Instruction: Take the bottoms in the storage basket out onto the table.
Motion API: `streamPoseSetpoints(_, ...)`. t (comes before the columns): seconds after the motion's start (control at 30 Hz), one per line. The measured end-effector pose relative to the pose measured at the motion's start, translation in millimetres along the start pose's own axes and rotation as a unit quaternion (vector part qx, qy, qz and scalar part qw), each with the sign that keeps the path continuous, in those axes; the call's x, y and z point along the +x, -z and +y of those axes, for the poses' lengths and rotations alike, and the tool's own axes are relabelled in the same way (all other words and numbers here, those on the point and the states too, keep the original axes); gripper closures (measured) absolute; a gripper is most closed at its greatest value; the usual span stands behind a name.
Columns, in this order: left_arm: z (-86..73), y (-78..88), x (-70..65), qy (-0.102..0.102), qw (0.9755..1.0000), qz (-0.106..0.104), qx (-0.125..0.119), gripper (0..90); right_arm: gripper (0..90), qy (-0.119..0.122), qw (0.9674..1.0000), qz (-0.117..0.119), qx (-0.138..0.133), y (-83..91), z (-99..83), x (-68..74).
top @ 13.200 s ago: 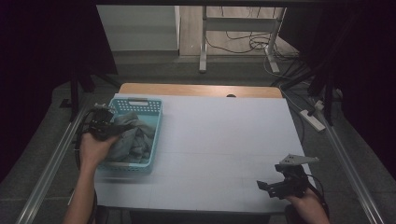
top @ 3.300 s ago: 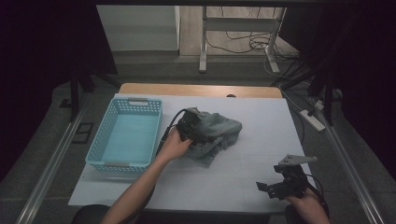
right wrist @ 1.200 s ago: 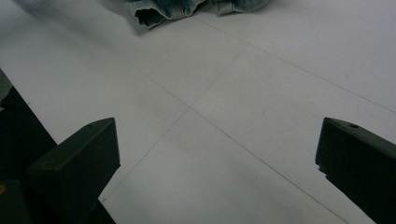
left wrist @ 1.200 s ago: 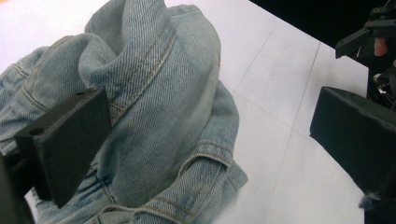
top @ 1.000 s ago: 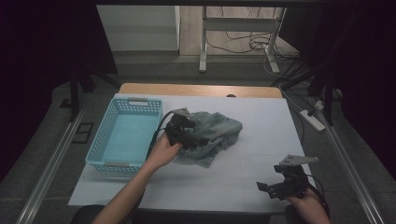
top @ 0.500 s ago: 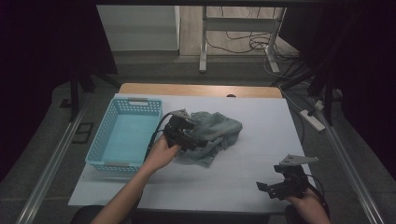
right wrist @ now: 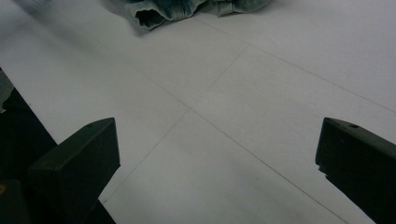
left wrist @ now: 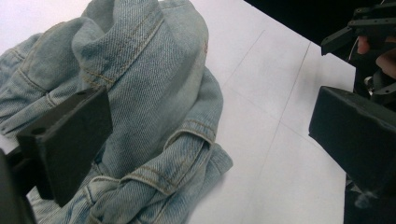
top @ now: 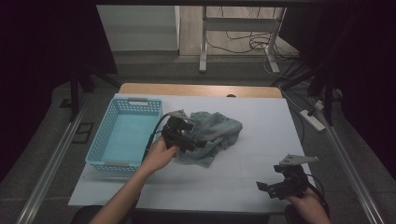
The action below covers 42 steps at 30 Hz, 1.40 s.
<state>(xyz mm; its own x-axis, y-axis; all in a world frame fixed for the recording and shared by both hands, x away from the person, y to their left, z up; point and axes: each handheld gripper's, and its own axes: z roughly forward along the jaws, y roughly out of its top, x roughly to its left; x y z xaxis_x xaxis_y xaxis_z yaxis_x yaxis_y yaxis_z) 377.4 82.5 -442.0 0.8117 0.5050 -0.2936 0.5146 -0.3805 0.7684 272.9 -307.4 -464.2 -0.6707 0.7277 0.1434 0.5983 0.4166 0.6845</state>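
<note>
A crumpled pale-blue denim garment [top: 212, 133] lies on the white table, just right of a light-blue plastic basket [top: 122, 136]. My left gripper [top: 187, 139] hovers at the garment's left edge. In the left gripper view its jaws stand wide apart, open, with the denim garment [left wrist: 154, 107] lying below and between them, not pinched. My right gripper [top: 275, 186] rests near the table's front right corner, open, over bare table. The right gripper view shows the garment's hem [right wrist: 182, 9] far off at the top.
The basket looks empty and sits at the table's left side. A wooden strip [top: 201, 89] runs along the far table edge. Metal rails [top: 51, 163] flank the table. A power strip [top: 310, 119] lies off the right edge. The other gripper [left wrist: 373, 28] appears in the left gripper view.
The garment went from the basket onto the table. In the last second my left gripper drew back slightly leftward off the denim. The right gripper stayed put.
</note>
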Motion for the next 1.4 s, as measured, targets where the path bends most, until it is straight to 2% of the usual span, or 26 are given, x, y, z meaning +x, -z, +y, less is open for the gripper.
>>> streamPoseSetpoints(0.1, -2.2, 3.3, -0.6, 0.002, 1.0, -0.002, -0.002, 0.8, 0.1, 0.001, 1.0, -0.001, 0.001, -0.6, 0.1, 0.3)
streamPoseSetpoints(0.43, -7.4, 10.9, -2.3, -0.007, 0.9999, -0.011, -0.006, 1.9, 0.1, 0.002, 1.0, -0.002, 0.004, -0.8, 0.4, 0.3)
streamPoseSetpoints(0.53, -7.9, 12.9, -3.1, -0.009, 0.9997, -0.02, -0.008, 2.4, 0.0, 0.002, 1.0, -0.002, 0.004, -1.0, 0.3, 0.6)
streamPoseSetpoints(0.73, -10.7, 14.0, -4.7, -0.025, 0.9992, -0.032, -0.001, 2.1, 0.1, 0.002, 1.0, -0.003, 0.004, -1.0, 0.3, 0.6)
streamPoseSetpoints(0.9, -14.4, 17.2, -5.3, -0.02, 0.9992, -0.034, -0.003, 1.2, 0.1, 0.003, 1.0, -0.003, 0.005, -0.8, 0.3, 0.7)
streamPoseSetpoints(1.0, -16.5, 20.4, -4.8, -0.008, 0.9992, -0.038, -0.011, 0.5, 0.0, 0.003, 1.0, -0.003, 0.005, -0.8, 0.3, 0.7)
streamPoseSetpoints(1.4, -22.3, 29.6, -8.1, -0.008, 0.9997, -0.02, -0.009, 0.2, 0.0, 0.003, 1.0, -0.004, 0.005, -1.2, 0.3, 1.1)
